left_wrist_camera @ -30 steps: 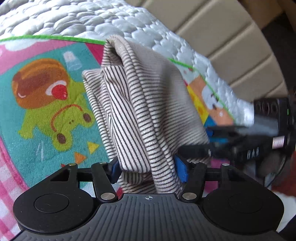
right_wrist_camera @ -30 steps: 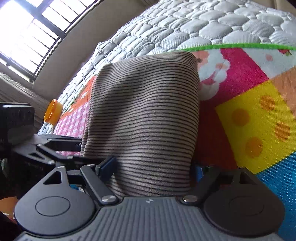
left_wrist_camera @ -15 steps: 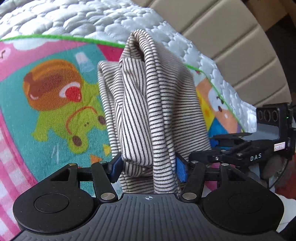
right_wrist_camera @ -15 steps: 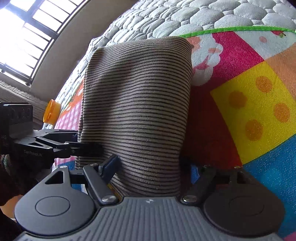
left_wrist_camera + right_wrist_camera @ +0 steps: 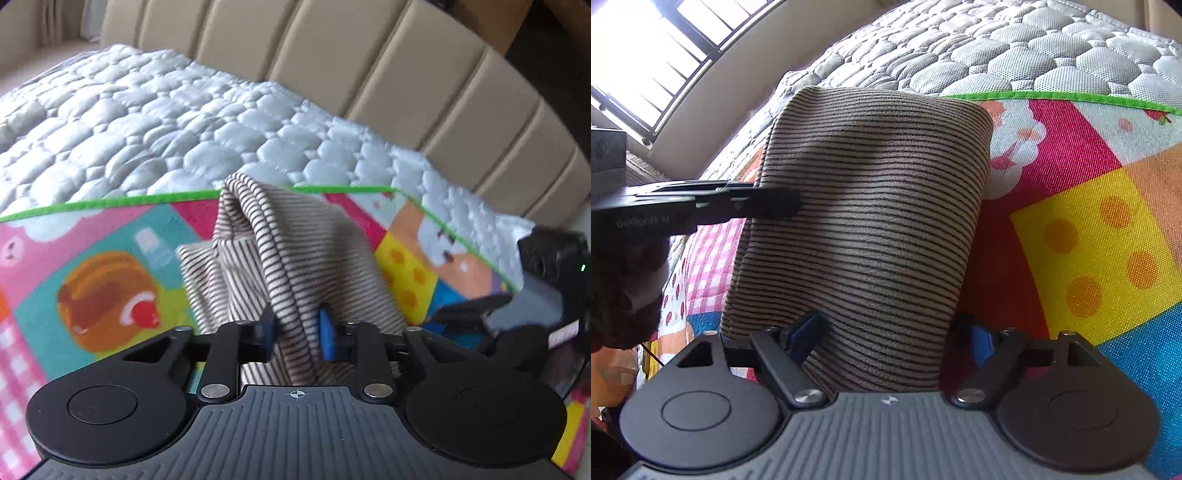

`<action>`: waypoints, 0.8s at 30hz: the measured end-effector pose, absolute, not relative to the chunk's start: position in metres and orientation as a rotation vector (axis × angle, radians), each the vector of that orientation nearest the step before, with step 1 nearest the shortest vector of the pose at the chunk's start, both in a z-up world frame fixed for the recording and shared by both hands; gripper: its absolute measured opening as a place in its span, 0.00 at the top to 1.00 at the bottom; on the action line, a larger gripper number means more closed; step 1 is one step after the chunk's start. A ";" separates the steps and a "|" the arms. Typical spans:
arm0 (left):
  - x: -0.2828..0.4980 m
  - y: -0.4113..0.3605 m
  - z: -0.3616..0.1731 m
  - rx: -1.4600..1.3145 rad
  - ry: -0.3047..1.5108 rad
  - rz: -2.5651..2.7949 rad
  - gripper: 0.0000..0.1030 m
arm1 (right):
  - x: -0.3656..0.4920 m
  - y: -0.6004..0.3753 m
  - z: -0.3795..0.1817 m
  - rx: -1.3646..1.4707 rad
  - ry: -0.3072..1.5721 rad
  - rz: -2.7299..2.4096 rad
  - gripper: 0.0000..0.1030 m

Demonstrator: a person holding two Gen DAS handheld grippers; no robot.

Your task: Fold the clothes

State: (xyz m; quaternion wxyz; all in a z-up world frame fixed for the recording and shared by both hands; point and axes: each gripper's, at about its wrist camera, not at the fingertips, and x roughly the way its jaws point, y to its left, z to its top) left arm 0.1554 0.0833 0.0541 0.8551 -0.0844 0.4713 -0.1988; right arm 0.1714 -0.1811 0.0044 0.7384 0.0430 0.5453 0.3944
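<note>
Left hand-held gripper [image 5: 296,334] pinched tight on a bunched fold of the striped garment [image 5: 291,258], right hand-held gripper [image 5: 892,338] spread wide with the cloth between its fingers, garment on the colourful mat [image 5: 1089,221] over the quilted bed [image 5: 147,140].

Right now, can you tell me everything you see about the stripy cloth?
The stripy cloth is soft beige knit with thin dark stripes. It is folded into layers and partly lifted off the colourful cartoon mat on the quilted mattress. The left hand-held gripper pinches a bunched fold between its blue pads. The right hand-held gripper stands wide, with the cloth's broad smooth end between its fingers.
</note>
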 end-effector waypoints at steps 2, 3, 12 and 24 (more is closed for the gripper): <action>0.147 0.090 0.044 -0.180 1.032 -0.398 0.82 | 0.171 -0.180 0.006 0.093 1.192 0.879 0.20; 0.143 0.092 0.039 -0.165 1.037 -0.391 0.82 | 0.172 -0.179 0.008 0.091 1.189 0.888 0.20; 0.144 0.095 0.034 -0.170 1.046 -0.390 0.80 | 0.229 -0.177 0.020 0.304 1.074 0.719 0.18; 0.144 0.106 0.030 -0.218 1.063 -0.390 0.77 | 0.208 -0.121 0.038 -0.051 0.968 0.742 0.27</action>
